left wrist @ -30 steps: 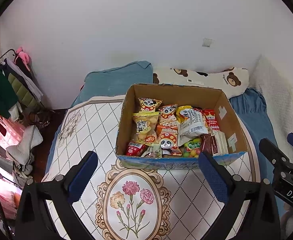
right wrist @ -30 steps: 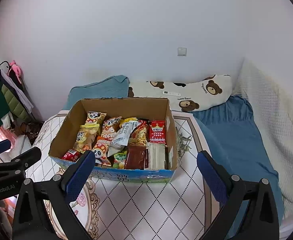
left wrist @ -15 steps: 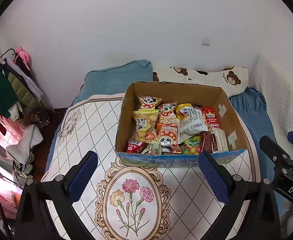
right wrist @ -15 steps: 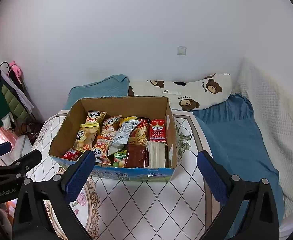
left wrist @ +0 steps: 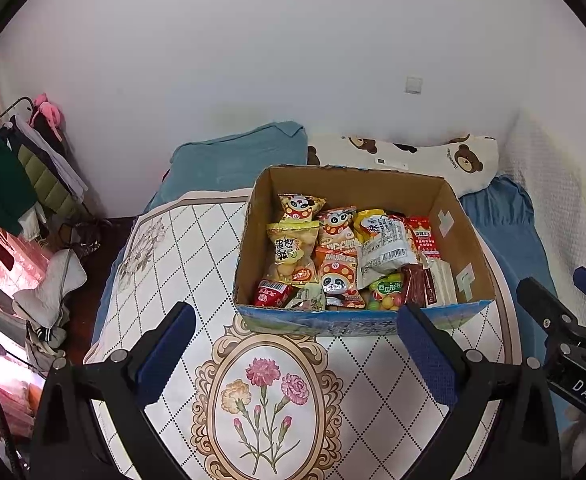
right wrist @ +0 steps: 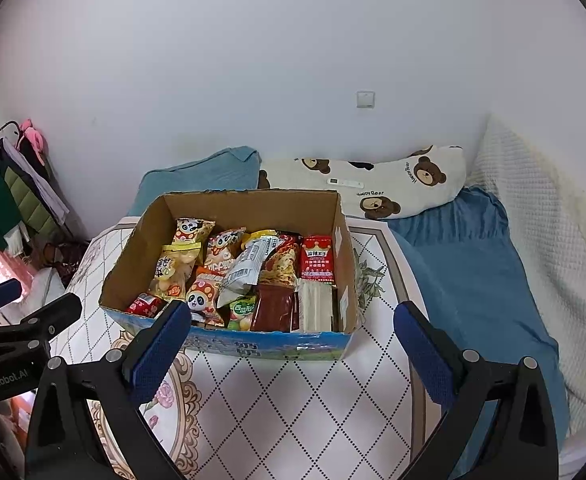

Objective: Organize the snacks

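So the cardboard box (left wrist: 357,316) of snacks (left wrist: 349,256) sits on the patterned counter (left wrist: 181,264), back edge near the blue pillow (left wrist: 241,156) and the bear pillow (right wrist: 393,188). Left tool (left wrist: 291,350) and right tool (right wrist: 293,344) both hang wide apart with nothing in them, just short of the box's front wall. Decent bare cloth left of the box, only a thin strip on its right before the counter edge and the blue bedsheet (right wrist: 465,272).

White wall (right wrist: 253,60), bed (right wrist: 465,264), clothes rack (left wrist: 17,168)
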